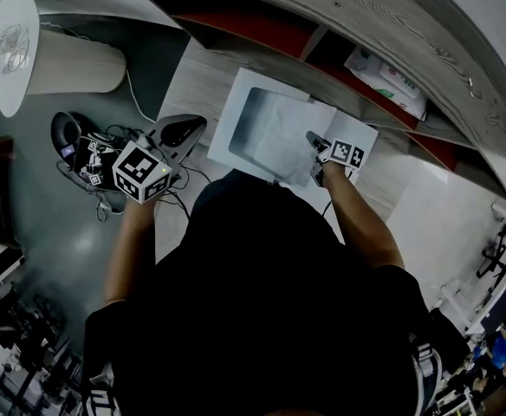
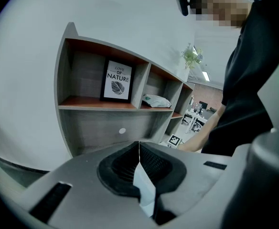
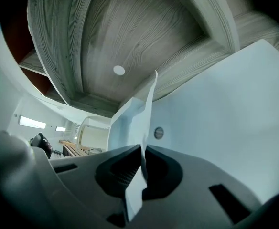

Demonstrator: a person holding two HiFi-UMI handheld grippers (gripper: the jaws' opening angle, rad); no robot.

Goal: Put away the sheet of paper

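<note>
Over the open white square box (image 1: pixel 227 120) hangs the thin, crinkly white sheet of paper (image 1: pixel 281 133). The right gripper (image 1: pixel 314 139) pinches its edge, jaws shut tight on it. A curved grey wooden shelf (image 1: pixel 366 24) with streaky grain stands behind. The left gripper (image 1: pixel 192 126) is off to the side, jaws pressed together.

A white box (image 1: pixel 225 135) rests on the wooden ledge (image 1: pixel 192 78).

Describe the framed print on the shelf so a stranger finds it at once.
Find the curved wooden shelf unit against the white wall. The framed print stands in its left compartment, on the reddish board. Unlike the white packet lying in the next compartment, it has a black frame, the word NATURE and a leaf.
</note>
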